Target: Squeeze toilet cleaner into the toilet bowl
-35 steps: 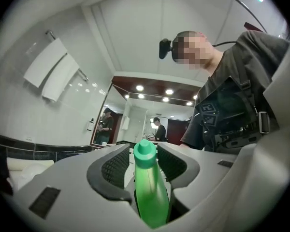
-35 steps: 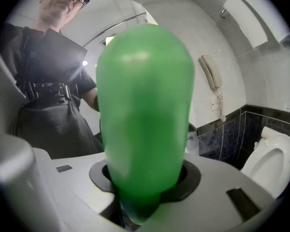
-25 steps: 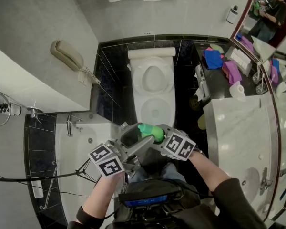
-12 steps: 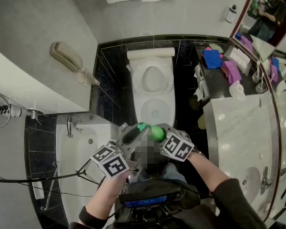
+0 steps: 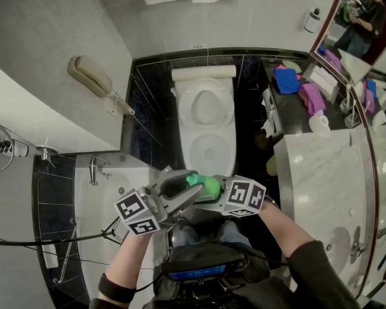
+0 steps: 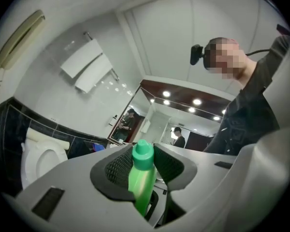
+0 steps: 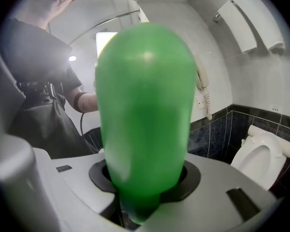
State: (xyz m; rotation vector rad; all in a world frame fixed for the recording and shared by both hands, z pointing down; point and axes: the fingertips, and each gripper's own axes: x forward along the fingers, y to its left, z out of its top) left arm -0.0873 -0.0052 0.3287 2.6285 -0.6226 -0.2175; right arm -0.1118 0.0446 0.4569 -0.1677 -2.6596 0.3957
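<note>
Bottle (image 7: 145, 110) clamped in right gripper (image 7: 145, 175).

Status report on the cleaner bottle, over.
Right gripper shut on bottle. Left gripper just closed on cap. Cap on. Toilet ahead, nothing blocking.

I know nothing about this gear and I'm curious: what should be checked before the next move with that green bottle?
1. The right hand-held gripper clamps the body of the green cleaner bottle: ok.
2. The left hand-held gripper is on the cap; its jaws have just been closing, cap between them: ok.
3. Cap off for squeezing: not ok, it is on.
4. The toilet is open, bowl uncovered: ok.
5. Bottle over the bowl: not ok, it looks short of the toilet's front.
6. Cleaner left inside: cannot tell.
</note>
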